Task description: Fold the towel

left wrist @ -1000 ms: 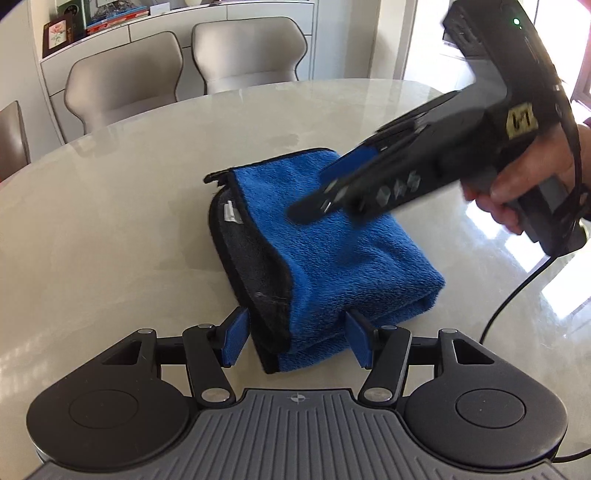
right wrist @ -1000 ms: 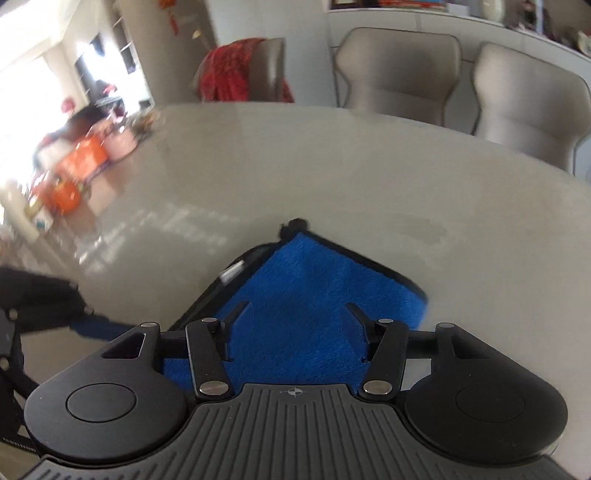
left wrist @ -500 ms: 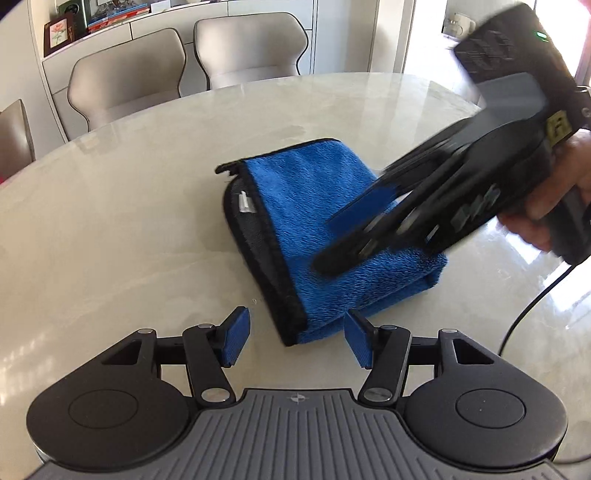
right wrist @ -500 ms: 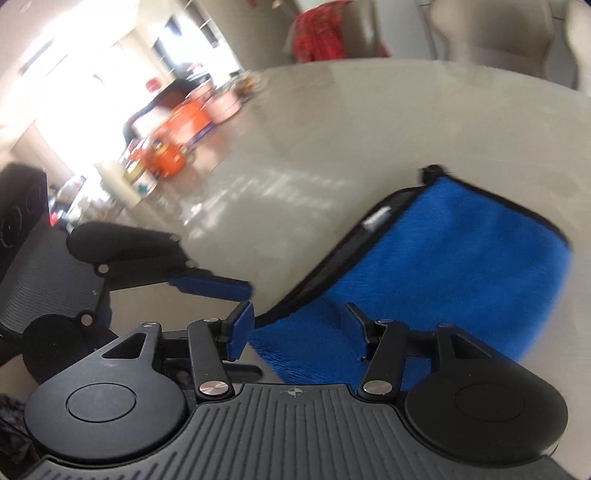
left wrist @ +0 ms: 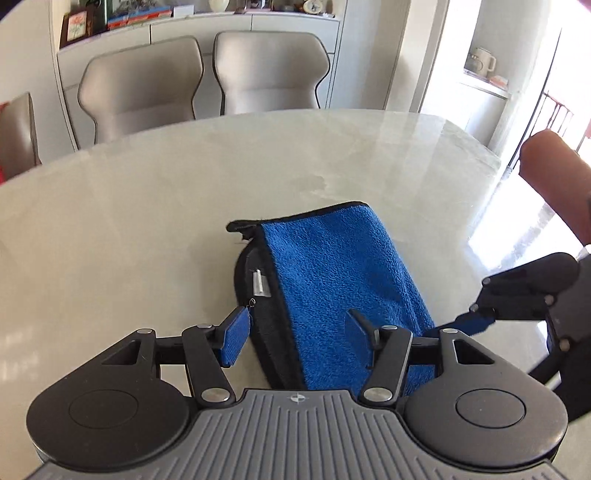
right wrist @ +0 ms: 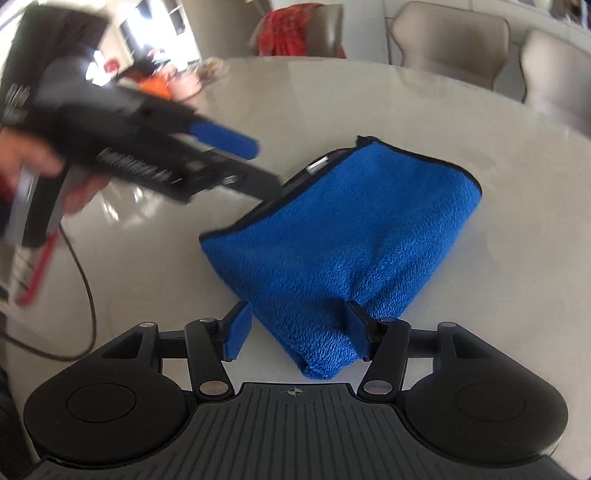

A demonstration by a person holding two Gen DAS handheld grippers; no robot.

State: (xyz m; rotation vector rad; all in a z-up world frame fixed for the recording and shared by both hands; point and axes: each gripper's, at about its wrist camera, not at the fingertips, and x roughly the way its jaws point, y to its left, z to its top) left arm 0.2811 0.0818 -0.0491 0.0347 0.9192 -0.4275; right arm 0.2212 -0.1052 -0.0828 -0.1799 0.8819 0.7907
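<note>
A blue towel [left wrist: 340, 280] with a black hem lies folded into a thick pad on the pale marble table [left wrist: 147, 221]; a white tag shows at its left edge. It also shows in the right wrist view [right wrist: 340, 236]. My left gripper [left wrist: 295, 328] is open, its jaws astride the towel's near end, and it also shows in the right wrist view [right wrist: 258, 177], above the towel's left edge. My right gripper [right wrist: 297, 325] is open, its jaws astride a near corner. It shows at the right of the left wrist view [left wrist: 476, 321], beside the towel.
Grey chairs [left wrist: 266, 70] stand behind the table, one with a red cloth [right wrist: 295, 33] on it. A black cable [right wrist: 85, 280] trails on the table at the left. A sideboard [left wrist: 199, 22] with books lines the back wall.
The right gripper has swung down from above the towel to its near right corner. The left gripper has moved in so its jaws straddle the towel's near end. The towel stays folded.
</note>
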